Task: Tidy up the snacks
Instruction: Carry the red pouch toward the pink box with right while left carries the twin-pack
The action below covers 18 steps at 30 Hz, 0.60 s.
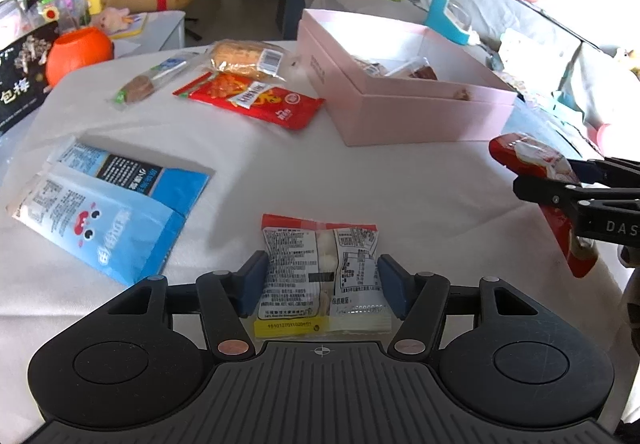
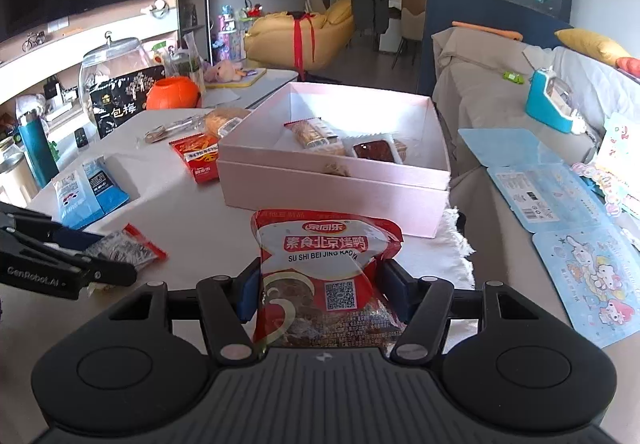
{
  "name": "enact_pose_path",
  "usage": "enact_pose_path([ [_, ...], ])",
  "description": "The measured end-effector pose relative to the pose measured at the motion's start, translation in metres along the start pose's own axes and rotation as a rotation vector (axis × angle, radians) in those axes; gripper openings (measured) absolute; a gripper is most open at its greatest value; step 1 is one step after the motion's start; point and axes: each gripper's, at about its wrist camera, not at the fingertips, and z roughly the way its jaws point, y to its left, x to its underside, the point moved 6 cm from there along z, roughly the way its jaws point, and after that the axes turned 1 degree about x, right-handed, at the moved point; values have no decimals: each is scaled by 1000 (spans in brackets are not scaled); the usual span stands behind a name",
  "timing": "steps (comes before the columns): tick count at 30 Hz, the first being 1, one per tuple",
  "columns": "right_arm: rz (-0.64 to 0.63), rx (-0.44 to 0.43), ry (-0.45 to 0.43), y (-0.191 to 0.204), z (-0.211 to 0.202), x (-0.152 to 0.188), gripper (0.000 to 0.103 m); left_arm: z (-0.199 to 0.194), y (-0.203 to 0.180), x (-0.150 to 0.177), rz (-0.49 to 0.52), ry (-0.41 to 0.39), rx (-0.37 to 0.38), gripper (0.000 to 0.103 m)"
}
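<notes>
On the white-clothed table [image 1: 360, 172] beside a sofa [image 2: 480, 92], a pink box [image 2: 336, 184] holds snacks. Tilted downward, the right gripper [image 2: 320, 294] clamps a red packet [image 2: 328, 268]; the left gripper [image 1: 322, 286] brackets a printed packet [image 1: 320, 264], contact unclear.

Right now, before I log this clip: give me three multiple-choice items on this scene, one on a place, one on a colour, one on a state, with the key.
1. Where is the box?
A. on the table
B. on the sofa
C. on the floor

2. What colour is the box?
A. blue
B. pink
C. green

3. What is the right gripper doing?
A. hanging empty
B. pressing the box shut
C. holding a red packet

Key:
1 A, it sits on the white table beside loose snacks.
2 B, its walls are pale pink in both views.
3 C, the red packet is pinched between its pads, off the table.
</notes>
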Motion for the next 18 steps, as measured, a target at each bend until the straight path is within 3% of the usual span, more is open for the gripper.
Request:
enact_pose_path([
  [8, 4, -22, 79, 5, 12, 34, 62, 0, -22, 4, 26, 41, 39, 65],
  [12, 21, -8, 65, 0, 7, 44, 65, 4, -29, 3, 52, 42, 24, 66],
  [18, 53, 21, 70, -6, 2, 51, 80, 7, -32, 4, 76, 34, 11, 65],
])
